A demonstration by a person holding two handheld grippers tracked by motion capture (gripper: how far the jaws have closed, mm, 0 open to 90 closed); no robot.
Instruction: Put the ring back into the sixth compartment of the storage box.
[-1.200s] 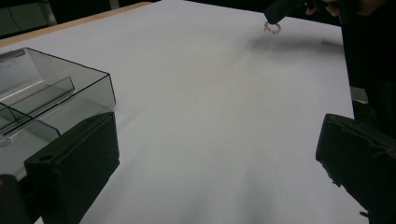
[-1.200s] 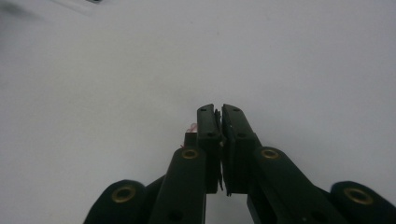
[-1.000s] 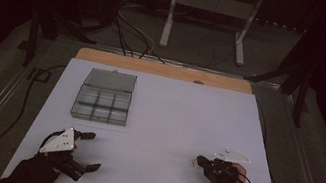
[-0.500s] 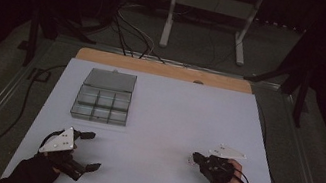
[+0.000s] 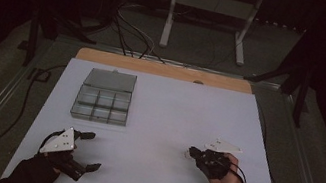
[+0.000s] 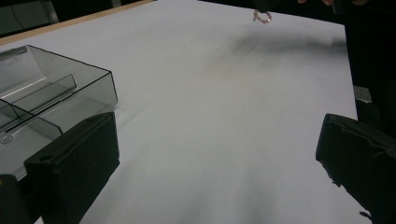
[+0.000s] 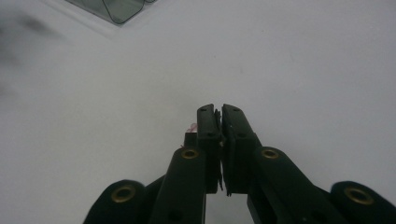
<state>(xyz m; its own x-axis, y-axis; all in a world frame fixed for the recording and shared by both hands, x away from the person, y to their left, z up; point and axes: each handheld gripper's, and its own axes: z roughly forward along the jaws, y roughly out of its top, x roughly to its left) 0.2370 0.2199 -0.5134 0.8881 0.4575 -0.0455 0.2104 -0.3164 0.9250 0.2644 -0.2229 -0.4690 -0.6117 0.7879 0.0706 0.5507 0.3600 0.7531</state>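
Pink bead bracelet pinched in closed right tongs; left tongs gape; no lettering legible.

I see a dim room with only the white table lit, soft shadow ahead of my left jaws, and blur beyond my right ones.

Right gripper pinched together on the white table; left gripper spread wide
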